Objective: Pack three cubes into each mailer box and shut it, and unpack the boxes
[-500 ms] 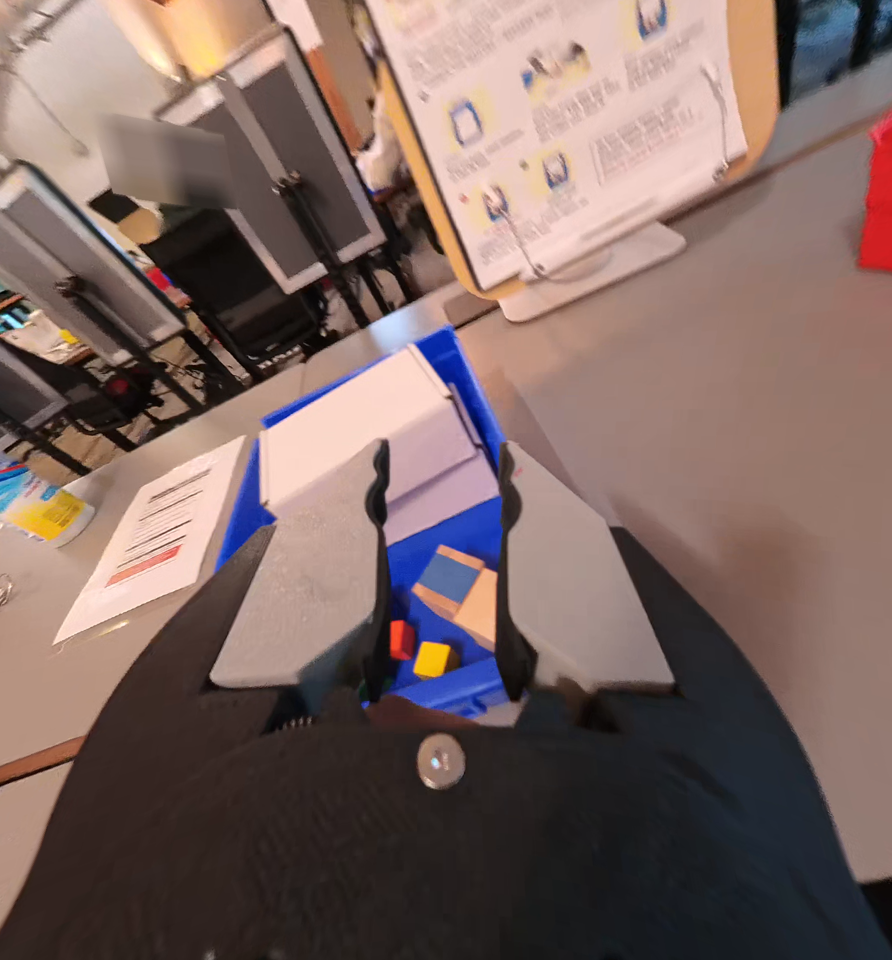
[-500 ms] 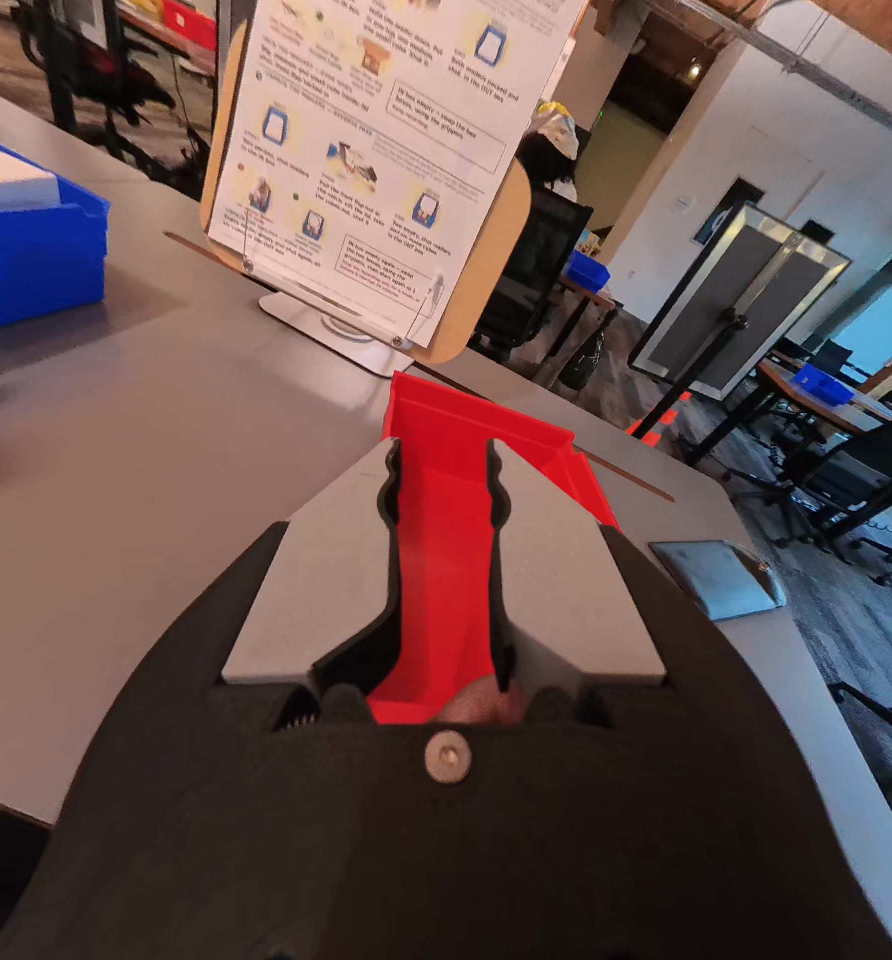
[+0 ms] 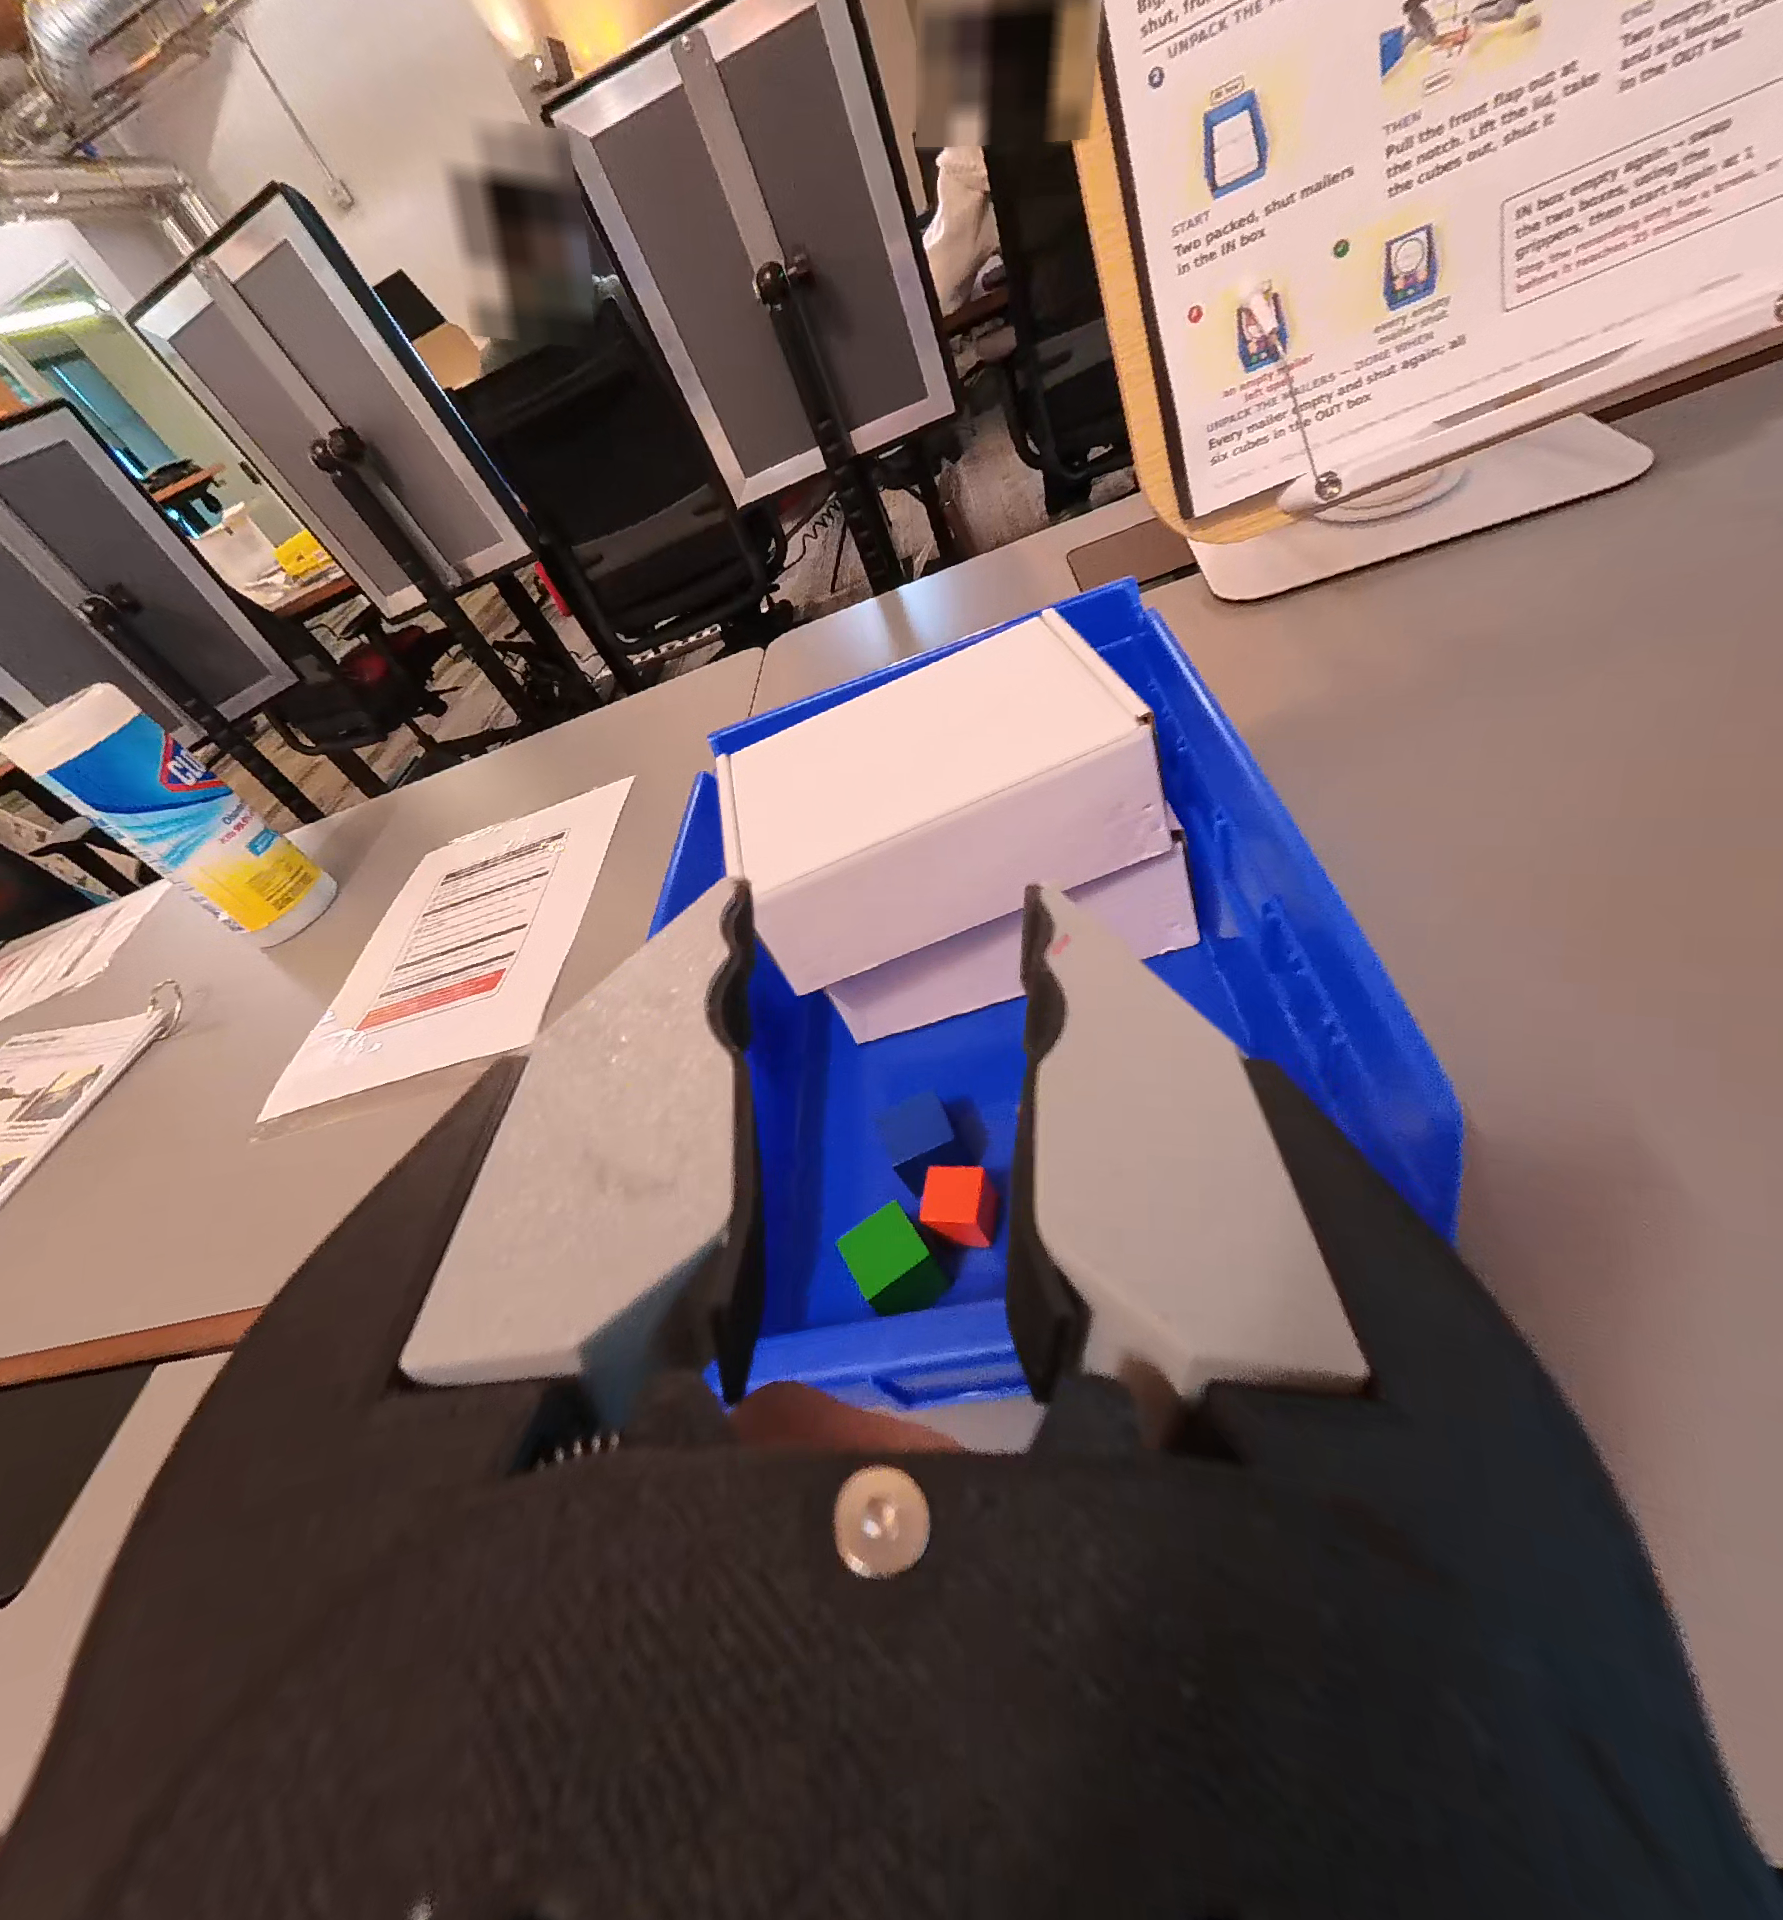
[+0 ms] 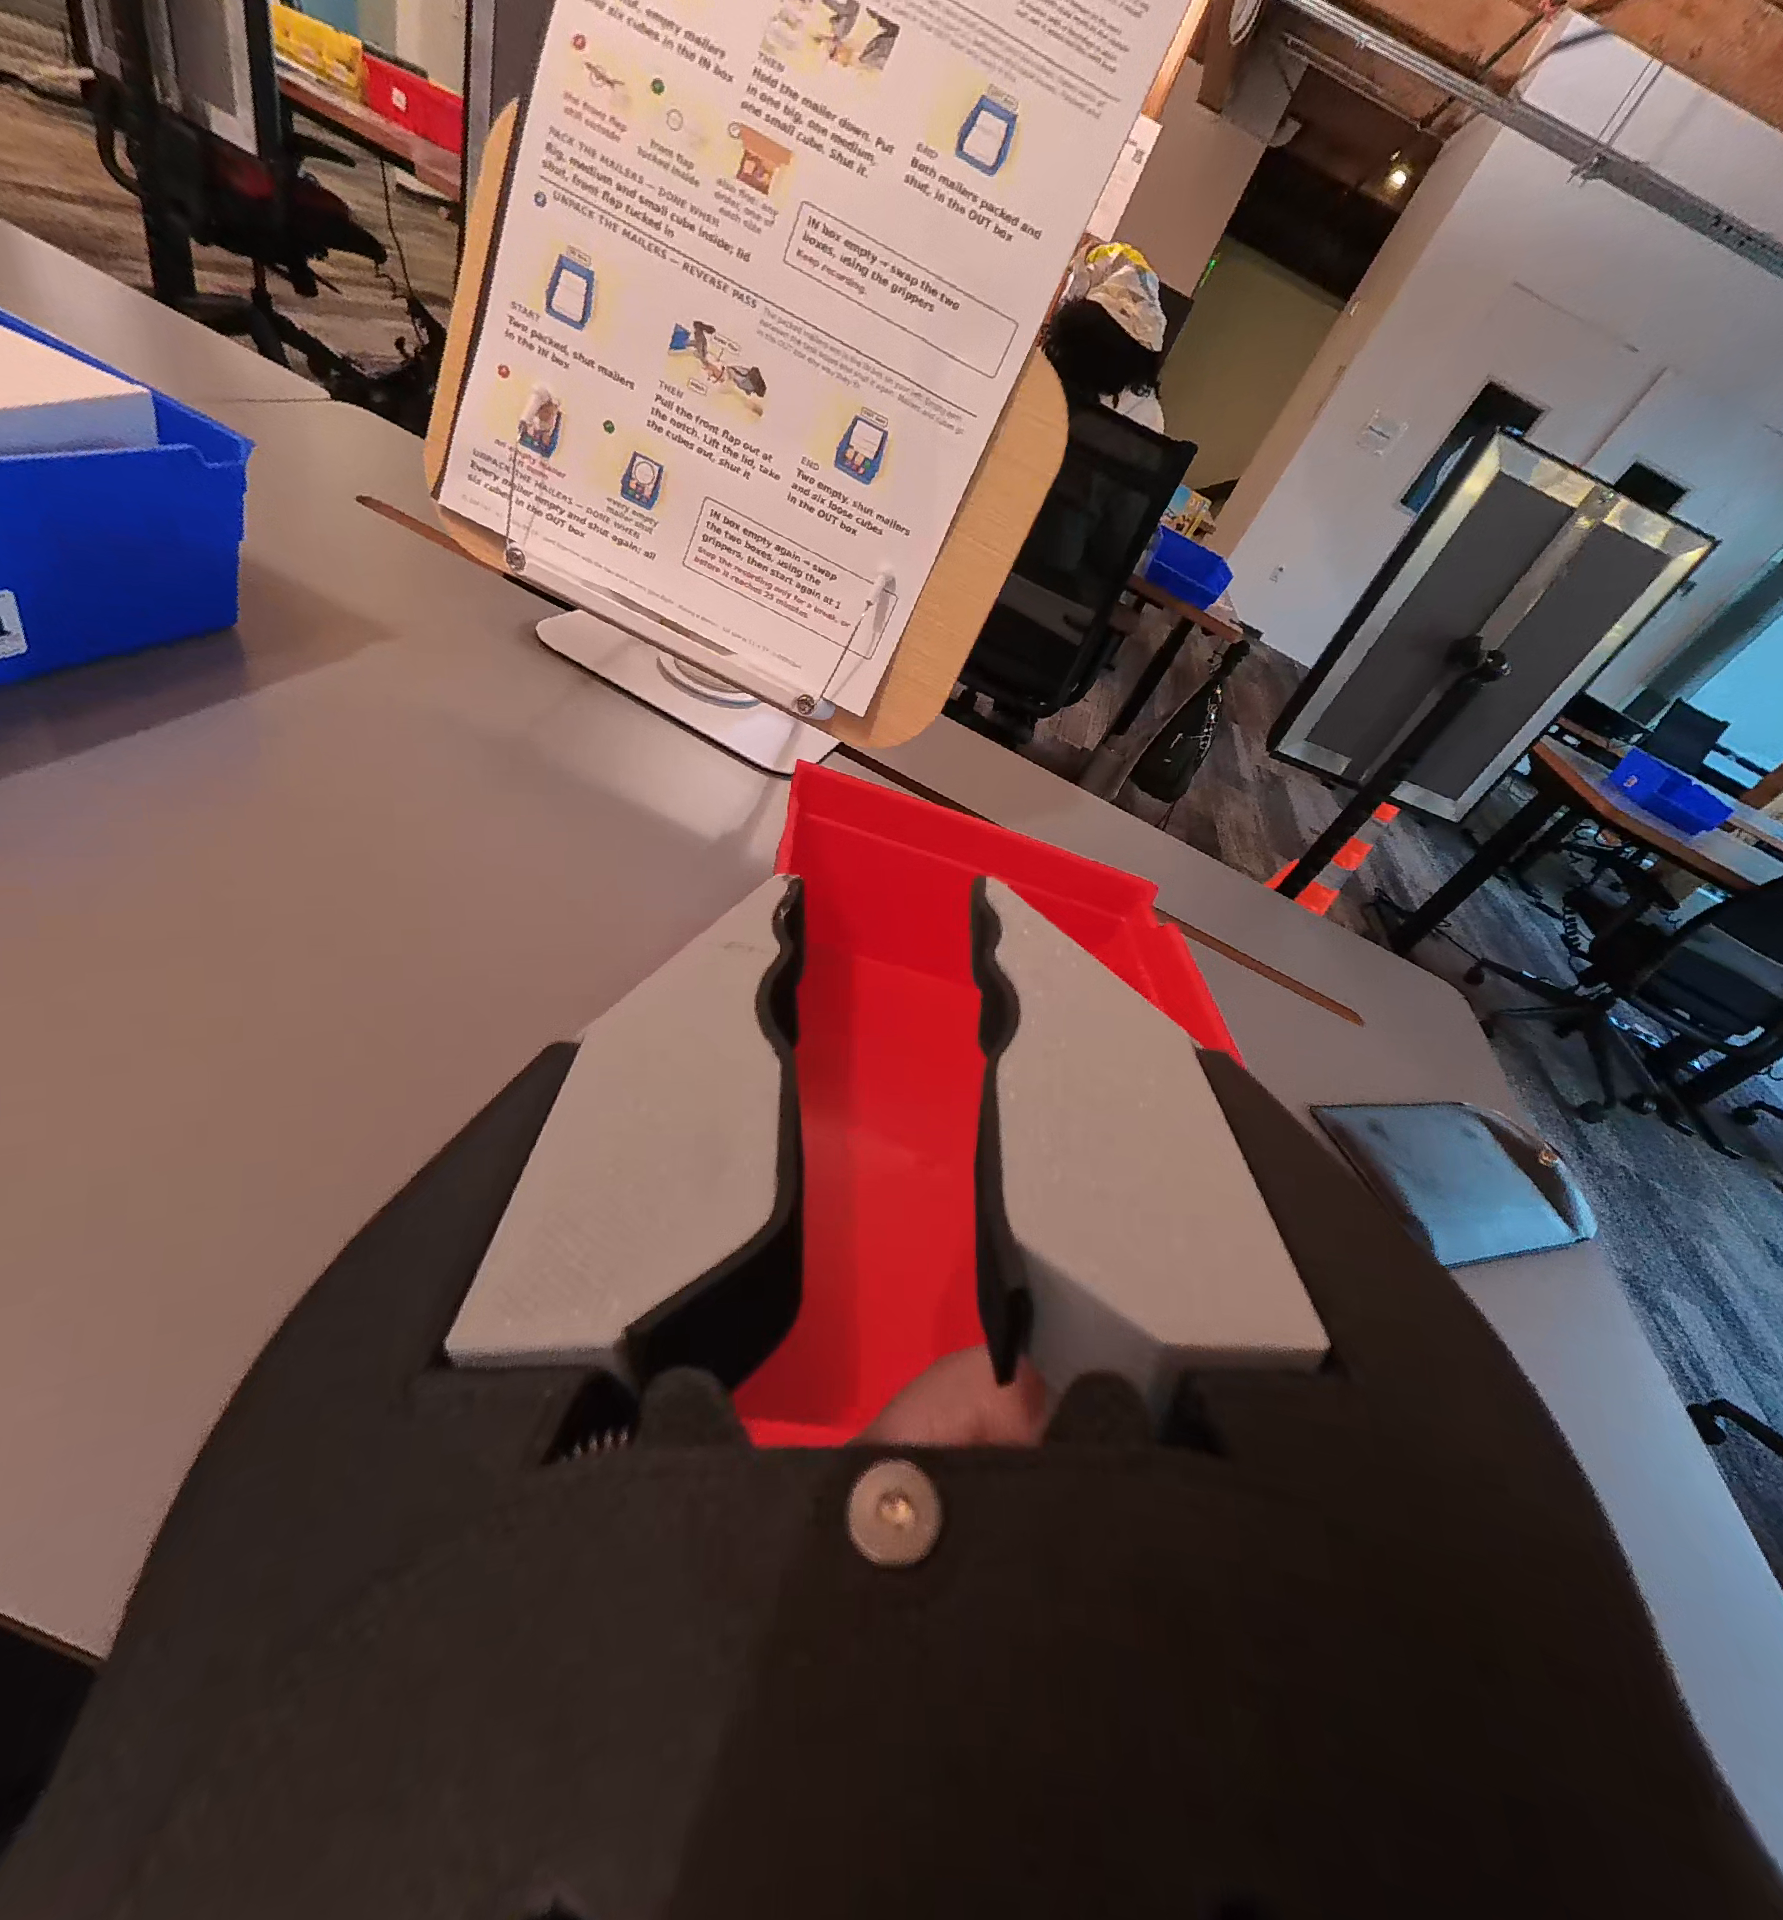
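Note:
In the left wrist view a blue bin holds two shut white mailer boxes, the upper one stacked on the lower one at the far end. A blue cube, an orange-red cube and a green cube lie loose at the near end. My left gripper is open and empty above the bin's near end. In the right wrist view my right gripper is open and empty over a red bin whose visible inside is bare. The blue bin shows at the far left.
An instruction board on a white stand stands at the table's far edge between the bins; it also shows in the left wrist view. Left of the blue bin lie a printed sheet, a wipes canister and ringed cards. A metal plate sits right of the red bin. Spacing between my two grippers at the tips: around 50 cm. To reach the green cube in a straight line is about 15 cm for my left fingers, about 55 cm for my right.
The left gripper has pulled back and tilted, so a different group of cubes now shows between its fingers. The right gripper has hardly moved.

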A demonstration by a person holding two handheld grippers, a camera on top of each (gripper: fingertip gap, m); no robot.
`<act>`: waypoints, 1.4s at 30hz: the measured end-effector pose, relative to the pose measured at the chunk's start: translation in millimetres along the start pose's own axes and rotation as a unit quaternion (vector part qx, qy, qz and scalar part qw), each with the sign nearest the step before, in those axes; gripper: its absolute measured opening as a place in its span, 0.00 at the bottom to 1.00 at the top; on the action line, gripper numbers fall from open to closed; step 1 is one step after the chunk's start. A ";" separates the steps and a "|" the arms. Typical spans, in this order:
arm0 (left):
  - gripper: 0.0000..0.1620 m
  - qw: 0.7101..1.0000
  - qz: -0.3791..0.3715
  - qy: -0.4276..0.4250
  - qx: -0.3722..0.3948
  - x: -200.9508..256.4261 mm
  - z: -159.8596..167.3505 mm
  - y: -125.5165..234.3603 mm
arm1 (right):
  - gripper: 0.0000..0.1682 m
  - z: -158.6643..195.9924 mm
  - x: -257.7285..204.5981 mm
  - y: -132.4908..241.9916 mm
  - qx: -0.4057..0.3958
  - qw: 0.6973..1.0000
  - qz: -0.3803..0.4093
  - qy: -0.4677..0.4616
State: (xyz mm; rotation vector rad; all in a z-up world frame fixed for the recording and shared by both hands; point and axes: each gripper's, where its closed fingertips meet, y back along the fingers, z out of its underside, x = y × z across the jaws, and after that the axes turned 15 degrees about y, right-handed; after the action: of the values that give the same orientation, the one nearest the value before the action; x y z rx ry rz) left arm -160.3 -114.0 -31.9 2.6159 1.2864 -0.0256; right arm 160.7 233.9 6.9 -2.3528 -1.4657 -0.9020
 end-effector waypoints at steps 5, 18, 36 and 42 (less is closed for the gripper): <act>0.30 1.000 -0.006 -0.017 0.000 -0.6 0.7 -0.1 | 0.17 2.6 -5.1 -4.4 -0.007 1.000 -0.002 0.018; 0.30 0.996 -0.019 -0.086 -0.023 7.5 13.5 -14.9 | 0.17 4.2 7.0 2.2 0.001 1.000 0.011 0.020; 0.38 0.895 0.015 -0.439 -0.078 -2.3 54.8 -124.9 | 0.18 17.5 26.2 5.7 0.000 1.000 0.013 -0.014; 0.36 0.855 -0.028 -0.516 -0.040 -9.9 55.8 -148.8 | 0.18 20.7 25.8 3.5 -0.003 1.000 0.009 -0.010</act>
State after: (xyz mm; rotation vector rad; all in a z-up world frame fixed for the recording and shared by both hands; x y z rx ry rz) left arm -278.4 -45.7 -113.9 1.9114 0.8819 -1.1691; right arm 179.7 261.2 6.7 -2.3822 -1.4480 -0.8839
